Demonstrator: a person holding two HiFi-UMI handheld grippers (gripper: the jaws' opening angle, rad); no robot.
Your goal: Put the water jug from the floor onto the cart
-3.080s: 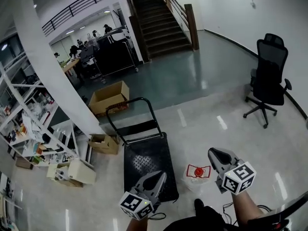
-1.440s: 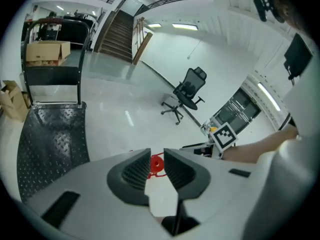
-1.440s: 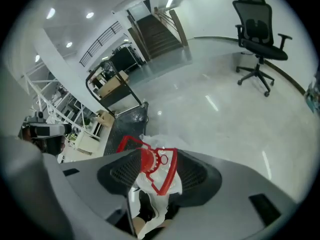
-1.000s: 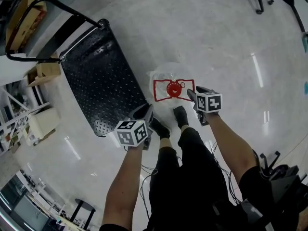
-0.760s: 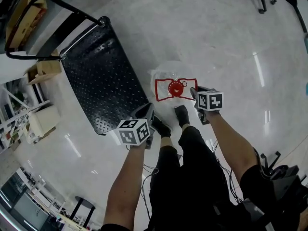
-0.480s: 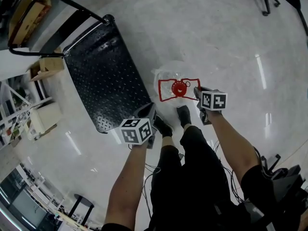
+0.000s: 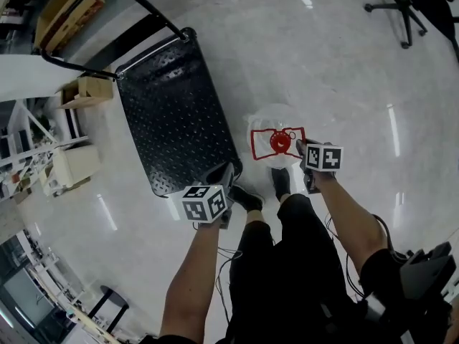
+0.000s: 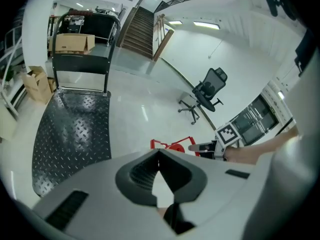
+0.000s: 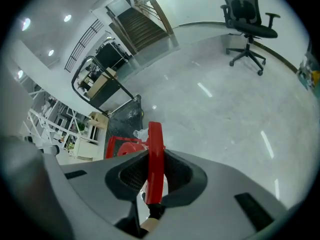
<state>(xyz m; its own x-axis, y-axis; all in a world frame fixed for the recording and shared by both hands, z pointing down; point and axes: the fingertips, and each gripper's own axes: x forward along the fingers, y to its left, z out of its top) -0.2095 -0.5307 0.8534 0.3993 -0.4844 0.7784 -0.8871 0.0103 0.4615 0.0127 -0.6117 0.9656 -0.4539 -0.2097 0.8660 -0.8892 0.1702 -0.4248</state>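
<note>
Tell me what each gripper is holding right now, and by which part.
The right gripper grips the water jug by a side bar of its red handle. The left gripper holds nothing.

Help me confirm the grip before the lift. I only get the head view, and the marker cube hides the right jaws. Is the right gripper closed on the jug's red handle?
Observer: Yes. In the right gripper view, the right gripper has the red handle standing upright between its jaws, clamped from both sides.
Operator: And the left one, is it carrying anything?
Observer: No. The left gripper view shows the left gripper shut, tips together, with nothing between them.
</note>
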